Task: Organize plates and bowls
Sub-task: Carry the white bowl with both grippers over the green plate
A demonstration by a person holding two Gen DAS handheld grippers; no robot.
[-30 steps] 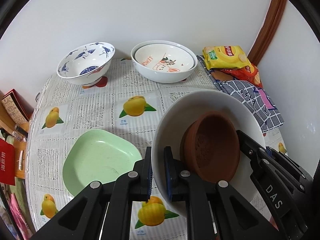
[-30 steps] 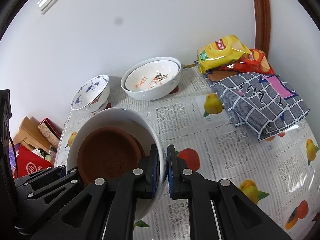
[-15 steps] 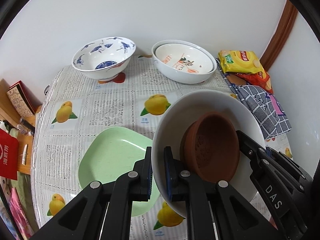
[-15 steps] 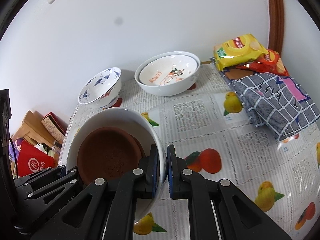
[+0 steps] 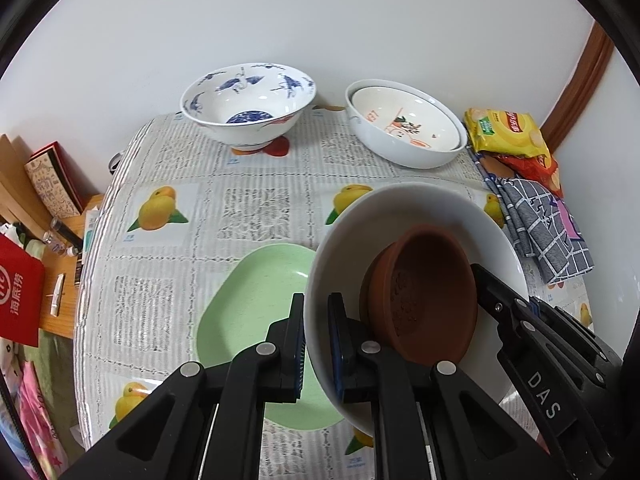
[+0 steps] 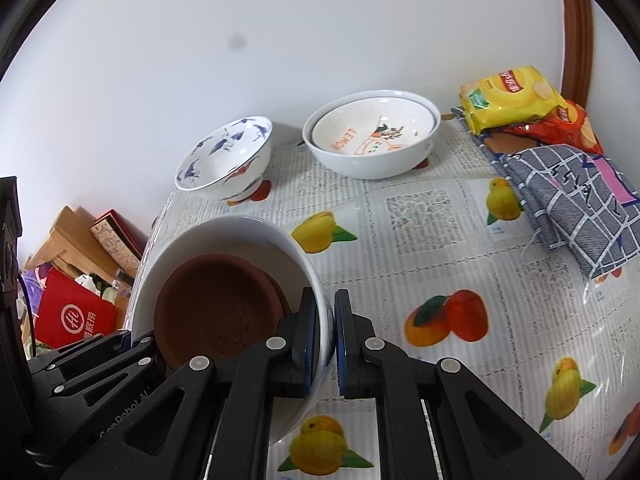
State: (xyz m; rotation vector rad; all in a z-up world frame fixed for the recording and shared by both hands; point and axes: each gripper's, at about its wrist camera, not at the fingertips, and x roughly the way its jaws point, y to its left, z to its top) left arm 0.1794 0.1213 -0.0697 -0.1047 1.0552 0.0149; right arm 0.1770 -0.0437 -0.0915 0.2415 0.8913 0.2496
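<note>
Against a plain white wall, the fruit-print bench (image 5: 248,208) carries a blue-patterned bowl (image 5: 248,106) at eleven o'clock and nested lemon bowls (image 5: 406,128) at one. The left claw (image 5: 316,344) and right claw (image 6: 328,340) are each clamped on opposite rims of a white bowl (image 5: 400,216) holding a brown dish (image 5: 424,300), carried above the green plate (image 5: 248,300). The carrying step looks underway; next, I'd judge, comes a level lowering onto a stack before either claw lets go.
</note>
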